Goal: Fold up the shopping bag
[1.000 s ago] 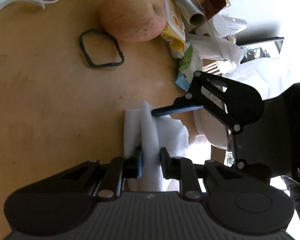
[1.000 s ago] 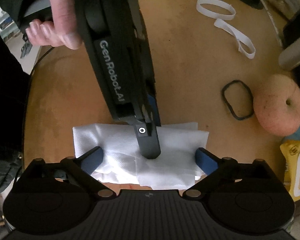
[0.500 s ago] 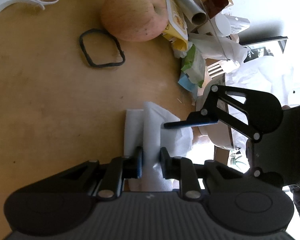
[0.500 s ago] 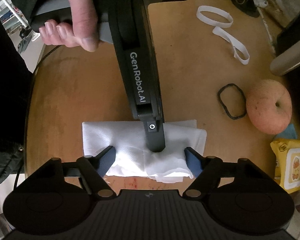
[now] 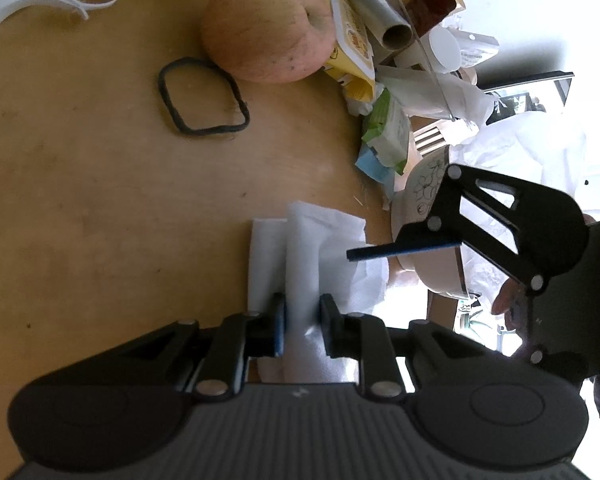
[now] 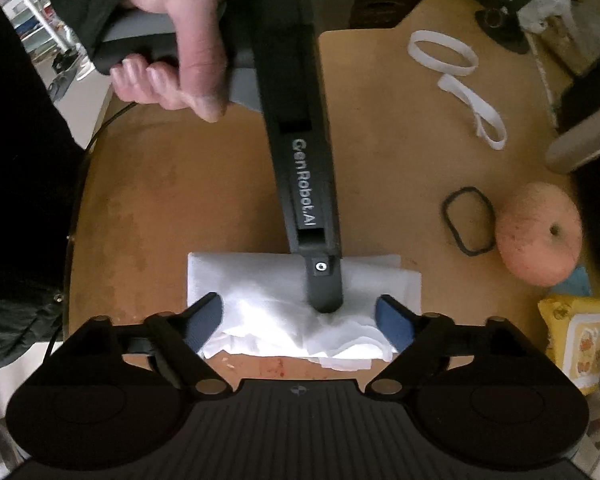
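The white shopping bag (image 6: 256, 284) lies folded into a small rectangle on the wooden table (image 6: 204, 200). My left gripper (image 5: 303, 322) is shut on a raised fold of the bag (image 5: 302, 248) near its front edge. In the right wrist view its finger (image 6: 325, 288) comes down on the bag's middle. My right gripper (image 6: 300, 320) points almost straight down over the bag. Its jaws are opening, the blue pads stand wide at the bag's two ends, and the bag lies loose between them. One right finger (image 5: 400, 249) shows over the bag's right side.
An apple (image 6: 538, 234) and a black band loop (image 6: 468, 220) lie right of the bag. White straps (image 6: 472, 92) lie farther back. A yellow packet (image 6: 580, 344) and more clutter (image 5: 392, 128) crowd the right table edge. A hand (image 6: 172, 52) grips the left gripper's handle.
My right gripper's jaws narrowed toward the bag's ends, then spread wide again; its finger slid to the right off the bag's middle. The left gripper kept its hold and place.
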A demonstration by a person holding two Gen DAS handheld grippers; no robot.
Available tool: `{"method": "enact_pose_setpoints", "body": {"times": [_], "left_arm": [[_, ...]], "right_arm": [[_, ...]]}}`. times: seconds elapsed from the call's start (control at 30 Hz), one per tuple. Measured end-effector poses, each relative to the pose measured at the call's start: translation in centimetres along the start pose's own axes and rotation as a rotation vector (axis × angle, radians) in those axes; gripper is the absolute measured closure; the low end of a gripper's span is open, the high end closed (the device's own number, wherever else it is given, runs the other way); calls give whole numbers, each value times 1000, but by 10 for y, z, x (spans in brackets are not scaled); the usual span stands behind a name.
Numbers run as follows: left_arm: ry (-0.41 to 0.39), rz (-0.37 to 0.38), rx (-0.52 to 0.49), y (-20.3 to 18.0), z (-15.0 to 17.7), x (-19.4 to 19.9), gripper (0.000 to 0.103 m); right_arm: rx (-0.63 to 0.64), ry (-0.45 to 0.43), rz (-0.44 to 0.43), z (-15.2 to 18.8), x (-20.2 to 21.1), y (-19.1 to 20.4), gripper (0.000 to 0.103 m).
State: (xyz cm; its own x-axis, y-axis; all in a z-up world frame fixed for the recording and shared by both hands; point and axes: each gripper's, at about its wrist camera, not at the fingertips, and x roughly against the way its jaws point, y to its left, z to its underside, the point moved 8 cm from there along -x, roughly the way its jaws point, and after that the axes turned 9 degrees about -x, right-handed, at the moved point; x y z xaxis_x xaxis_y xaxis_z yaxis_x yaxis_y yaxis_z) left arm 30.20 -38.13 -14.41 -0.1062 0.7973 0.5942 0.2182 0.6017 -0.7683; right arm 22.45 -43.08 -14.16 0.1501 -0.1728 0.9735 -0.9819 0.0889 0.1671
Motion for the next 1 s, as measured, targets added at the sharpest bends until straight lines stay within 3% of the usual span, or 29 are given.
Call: {"method": "enact_pose_setpoints", "body": {"times": [0.37,0.87,0.93,1.0], "left_arm": [[-2,9,5,1,1,1,81],[-12,34,35,6,2,6,80],[-15,50,53,5,2,8,73],[-34,64,74,5,0,15,54]], "right_arm": [[0,31,19,5,-12,3,0],[25,7,24,14,-27,6,0],[36,10,38,15,-28,8,0],[54,14,56,17,-29,10,0]]}}
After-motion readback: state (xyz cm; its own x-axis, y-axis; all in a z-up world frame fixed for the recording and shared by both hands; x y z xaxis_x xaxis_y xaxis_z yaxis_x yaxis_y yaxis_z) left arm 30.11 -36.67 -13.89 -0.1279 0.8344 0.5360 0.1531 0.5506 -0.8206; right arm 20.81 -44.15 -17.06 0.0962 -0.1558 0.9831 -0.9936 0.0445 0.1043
